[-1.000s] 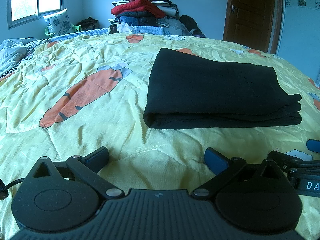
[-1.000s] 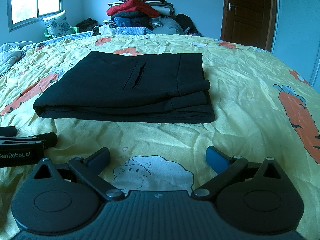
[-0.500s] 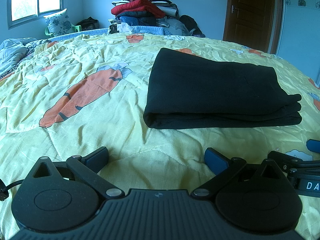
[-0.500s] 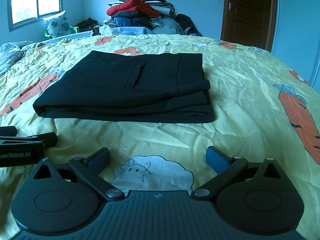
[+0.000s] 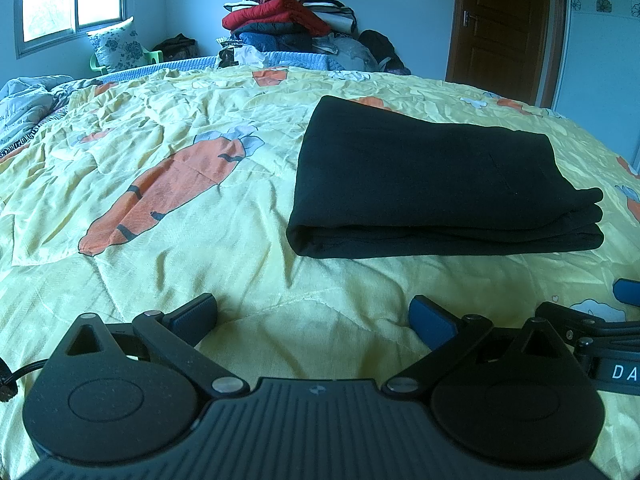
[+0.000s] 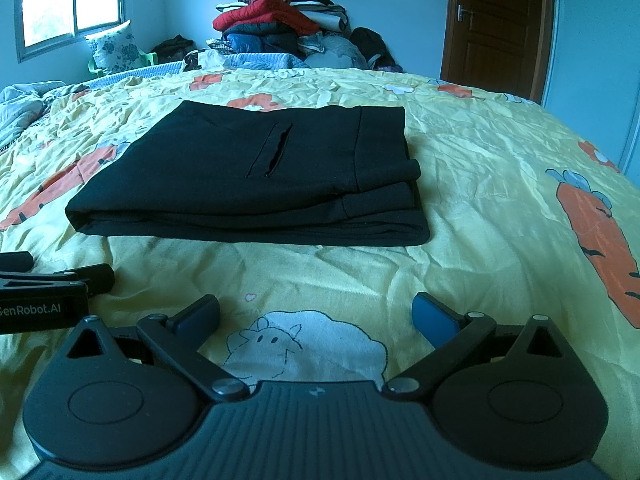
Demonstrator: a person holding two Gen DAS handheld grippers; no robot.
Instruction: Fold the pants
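Black pants (image 5: 432,184) lie folded into a flat rectangular stack on the yellow carrot-print bedspread (image 5: 180,240). In the right wrist view the pants (image 6: 256,184) show a pocket slit on top and the waistband at the right. My left gripper (image 5: 314,316) rests low on the bedspread a short way in front of the stack, open and empty. My right gripper (image 6: 316,314) sits beside it over a white sheep print (image 6: 308,344), also open and empty. Each gripper shows at the edge of the other's view.
A tall pile of clothes and blankets (image 5: 288,20) stands behind the far edge of the bed. A brown door (image 5: 504,24) is at the back right, a window (image 5: 68,0) and a floral pillow (image 5: 116,44) at the back left. A rumpled grey quilt (image 5: 24,100) lies at the left.
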